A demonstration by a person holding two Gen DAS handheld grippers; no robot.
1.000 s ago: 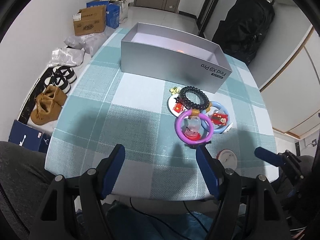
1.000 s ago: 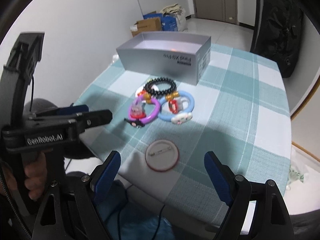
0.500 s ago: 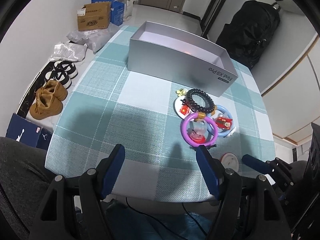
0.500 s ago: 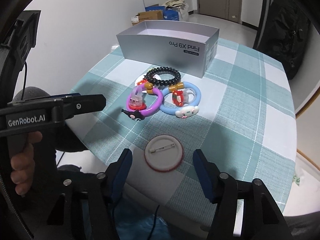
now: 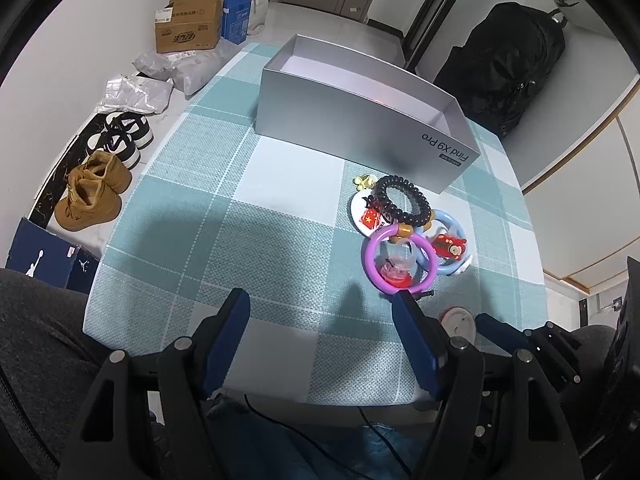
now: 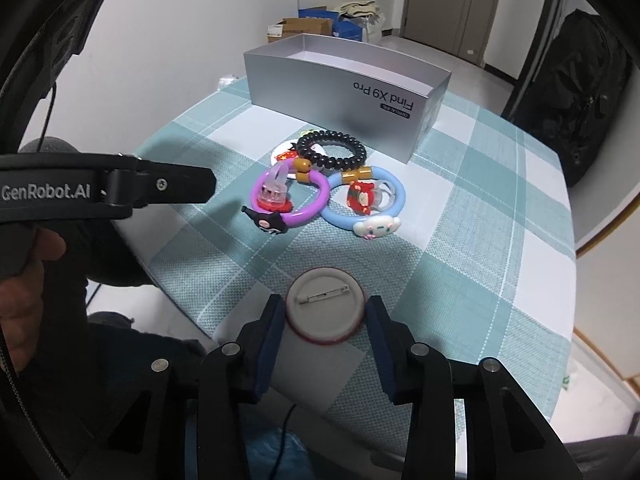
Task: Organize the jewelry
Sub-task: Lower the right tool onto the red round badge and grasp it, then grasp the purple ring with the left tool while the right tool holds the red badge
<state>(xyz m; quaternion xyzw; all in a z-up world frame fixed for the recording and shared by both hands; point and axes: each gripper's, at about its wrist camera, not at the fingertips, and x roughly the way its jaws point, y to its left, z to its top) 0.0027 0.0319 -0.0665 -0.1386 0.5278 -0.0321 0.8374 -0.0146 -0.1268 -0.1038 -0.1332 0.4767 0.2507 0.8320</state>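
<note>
A round white pin badge (image 6: 325, 304) lies face down near the table's front edge. My right gripper (image 6: 325, 309) is closing on it, and both blue pads touch its rim. Further back sit a purple ring bracelet (image 6: 316, 200), a blue ring bracelet (image 6: 396, 208) and a black bead bracelet (image 6: 332, 148), overlapping. Behind them stands an open silver box (image 6: 340, 80). My left gripper (image 5: 320, 298) hovers open over the front edge with nothing between its fingers, left of the purple ring bracelet (image 5: 370, 264). The pin badge (image 5: 456, 320) shows just right of it.
A second white badge (image 5: 362, 212) with a red flag lies under the beads. On the floor to the left are brown boots (image 5: 88, 196), sneakers (image 5: 124, 136) and cardboard boxes (image 5: 188, 32). A black backpack (image 5: 516, 52) stands behind the checked tablecloth (image 5: 240, 208).
The right gripper's jaws have narrowed from wide open to touching the pin badge on both sides, and it has come closer to the badge. The left gripper stayed open and in place.
</note>
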